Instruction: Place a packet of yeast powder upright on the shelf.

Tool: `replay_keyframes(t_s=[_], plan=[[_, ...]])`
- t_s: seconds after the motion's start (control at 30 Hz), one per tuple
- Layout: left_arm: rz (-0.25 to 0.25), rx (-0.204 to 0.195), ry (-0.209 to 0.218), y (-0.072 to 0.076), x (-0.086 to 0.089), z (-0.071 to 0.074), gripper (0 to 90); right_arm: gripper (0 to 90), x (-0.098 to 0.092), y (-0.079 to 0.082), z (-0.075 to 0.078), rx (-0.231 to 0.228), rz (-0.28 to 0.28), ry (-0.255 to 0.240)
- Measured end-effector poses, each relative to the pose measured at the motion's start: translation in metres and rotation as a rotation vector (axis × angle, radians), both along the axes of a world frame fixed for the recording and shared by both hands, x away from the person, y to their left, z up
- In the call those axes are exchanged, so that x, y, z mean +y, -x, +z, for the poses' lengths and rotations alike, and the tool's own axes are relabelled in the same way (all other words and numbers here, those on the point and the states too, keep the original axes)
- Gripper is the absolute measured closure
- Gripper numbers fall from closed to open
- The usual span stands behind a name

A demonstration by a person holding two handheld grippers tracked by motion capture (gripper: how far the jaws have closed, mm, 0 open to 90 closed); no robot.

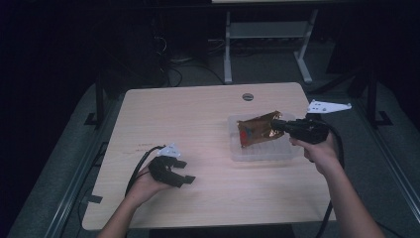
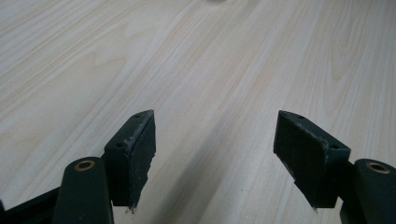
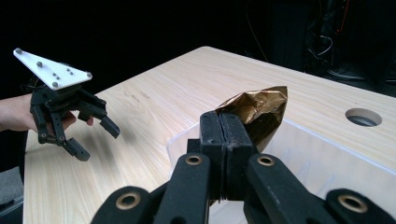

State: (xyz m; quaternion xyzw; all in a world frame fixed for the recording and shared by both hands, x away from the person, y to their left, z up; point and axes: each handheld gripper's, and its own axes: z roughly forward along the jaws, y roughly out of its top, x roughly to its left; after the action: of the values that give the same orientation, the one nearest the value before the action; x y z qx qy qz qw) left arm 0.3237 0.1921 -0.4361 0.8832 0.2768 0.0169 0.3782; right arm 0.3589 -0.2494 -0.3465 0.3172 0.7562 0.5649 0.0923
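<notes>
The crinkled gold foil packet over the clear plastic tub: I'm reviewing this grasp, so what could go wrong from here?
The right gripper pinches only one edge of the crinkled gold foil packet, so the thin foil may slip or tear. The packet hangs over the clear plastic tub; dragging it could shift the light tub. The left gripper stands open, well apart on the pale wooden table, so nothing steadies the tub.

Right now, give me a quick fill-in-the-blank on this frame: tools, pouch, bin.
1. The right tool is shut on the edge of a ____-coloured foil pouch.
2. The pouch sits over a clear plastic ____ on the wooden table.
3. The left tool hovers over bare table with its jaws ____.
4. Beyond the bin, the tabletop has a round ____.

Missing words: gold; bin; open; hole
</notes>
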Motion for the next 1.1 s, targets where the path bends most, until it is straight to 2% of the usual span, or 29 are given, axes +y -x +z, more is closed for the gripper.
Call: replay_keyframes(t_s=[0.37,0.7,1.0,1.1], plan=[[-0.008,0.001,0.0,0.001,0.0,0.0,29.3,89.0,0.013,-0.004,0.001,0.006,0.012,0.024],[-0.01,0.004,0.01,0.001,0.0,0.001,29.4,88.9,0.004,0.008,0.012,0.006,0.027,0.031],[-0.017,0.007,0.004,0.0,-0.001,0.001,29.3,84.3,0.018,-0.007,0.008,0.033,0.026,0.014],[-0.02,0.01,-0.001,0.0,0.0,0.001,29.2,84.0,0.025,-0.012,0.007,0.042,0.02,0.032]])
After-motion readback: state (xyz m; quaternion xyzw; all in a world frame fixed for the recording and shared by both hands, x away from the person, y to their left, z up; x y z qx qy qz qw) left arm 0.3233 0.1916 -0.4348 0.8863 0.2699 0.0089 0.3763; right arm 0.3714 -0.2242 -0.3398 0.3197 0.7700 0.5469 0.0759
